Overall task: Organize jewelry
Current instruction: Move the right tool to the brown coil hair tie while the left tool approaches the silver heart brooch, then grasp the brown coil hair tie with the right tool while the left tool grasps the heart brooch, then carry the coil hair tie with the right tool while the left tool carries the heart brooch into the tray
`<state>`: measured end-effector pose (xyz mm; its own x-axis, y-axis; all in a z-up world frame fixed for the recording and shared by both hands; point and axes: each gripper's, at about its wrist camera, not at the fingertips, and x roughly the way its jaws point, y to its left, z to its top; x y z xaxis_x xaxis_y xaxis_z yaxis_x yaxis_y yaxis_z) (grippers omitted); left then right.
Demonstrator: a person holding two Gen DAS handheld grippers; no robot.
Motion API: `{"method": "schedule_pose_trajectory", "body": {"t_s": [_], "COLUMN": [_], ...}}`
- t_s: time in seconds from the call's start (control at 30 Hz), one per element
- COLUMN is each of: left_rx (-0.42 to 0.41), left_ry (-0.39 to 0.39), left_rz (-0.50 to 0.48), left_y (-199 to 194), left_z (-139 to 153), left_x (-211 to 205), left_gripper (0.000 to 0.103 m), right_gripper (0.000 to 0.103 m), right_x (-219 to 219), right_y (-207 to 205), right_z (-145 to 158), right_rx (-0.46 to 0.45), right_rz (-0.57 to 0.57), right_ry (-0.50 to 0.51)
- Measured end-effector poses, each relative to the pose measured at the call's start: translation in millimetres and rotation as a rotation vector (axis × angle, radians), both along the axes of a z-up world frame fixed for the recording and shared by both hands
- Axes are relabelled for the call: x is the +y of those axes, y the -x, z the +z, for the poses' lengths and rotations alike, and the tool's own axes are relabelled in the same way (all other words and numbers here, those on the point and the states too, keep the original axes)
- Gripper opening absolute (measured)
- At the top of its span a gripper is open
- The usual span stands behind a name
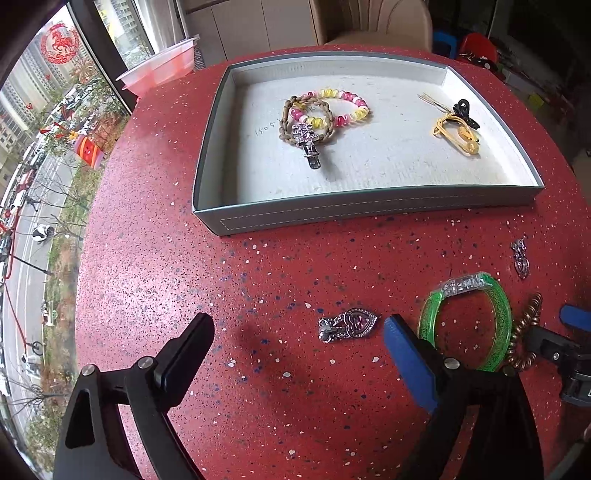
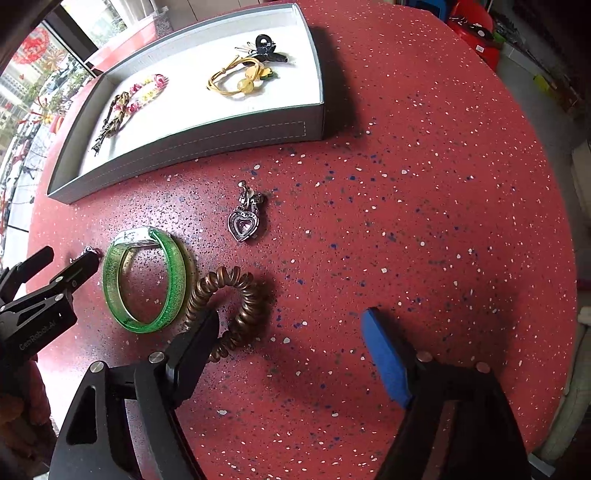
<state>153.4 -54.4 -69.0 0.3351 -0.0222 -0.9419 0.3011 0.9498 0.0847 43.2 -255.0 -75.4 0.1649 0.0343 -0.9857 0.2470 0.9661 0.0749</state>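
Note:
A grey tray (image 1: 369,212) (image 2: 184,142) on the red table holds a beaded bracelet (image 1: 347,107), a braided cord with a silver charm (image 1: 308,142), a yellow hair tie (image 1: 458,133) (image 2: 236,79) and a black clip (image 1: 465,110) (image 2: 267,48). On the table lie a heart pendant (image 1: 351,325) (image 2: 245,221), a green bangle (image 1: 469,325) (image 2: 147,280), a brown coil hair tie (image 1: 524,332) (image 2: 232,302) and a small silver charm (image 1: 520,258). My left gripper (image 1: 299,332) is open and empty above the table, with the heart pendant between its fingers. My right gripper (image 2: 291,325) is open and empty, its left finger over the coil tie.
A pink plastic container (image 1: 159,70) stands at the table's far left edge by the window. A chair (image 1: 373,22) stands behind the table. The table's right edge curves away (image 2: 554,221).

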Motion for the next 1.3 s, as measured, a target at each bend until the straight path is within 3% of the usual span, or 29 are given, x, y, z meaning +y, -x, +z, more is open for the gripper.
{"method": "schedule_pose_trajectory", "body": {"t_s": [0.1,0.13,0.33,0.67,0.83,0.93,1.03,1.1,1.3], "left_rx": [0.003,0.002,0.003,0.018,0.025,0.03,0.039,0.051,0.066], "left_ry": [-0.005,-0.009,0.005,0.022,0.028,0.032,0.049,0.068,0.139], "left_rz": [-0.018,-0.026,-0.066,-0.08,-0.071,-0.054,-0.04,-0.032,0.005], "left_y": [3,4,16,26,22,22,22,20,19], "left_z": [-2,-1,-1,2,0,1,1,1,7], "left_x": [-6,-7,-14,-22,-17,-15,-10,-6,6], "left_gripper": [0.1,0.094,0.081,0.056,0.052,0.052,0.043,0.029,0.027], "right_gripper": [0.08,0.079,0.067,0.041,0.028,0.014,0.013,0.013,0.013], "right_x": [9,11,28,53,70,77,69,61,25], "right_y": [-2,-1,2,-4,-4,-2,0,1,8], "right_z": [-2,-2,-2,5,10,12,10,12,25], "right_rx": [0.005,0.006,-0.012,-0.033,-0.037,-0.043,-0.05,-0.058,-0.079], "right_rz": [0.028,0.04,0.115,0.191,0.221,0.229,0.209,0.185,0.125], "right_ry": [0.032,0.046,0.099,0.095,0.09,0.082,0.055,0.022,-0.079]}}
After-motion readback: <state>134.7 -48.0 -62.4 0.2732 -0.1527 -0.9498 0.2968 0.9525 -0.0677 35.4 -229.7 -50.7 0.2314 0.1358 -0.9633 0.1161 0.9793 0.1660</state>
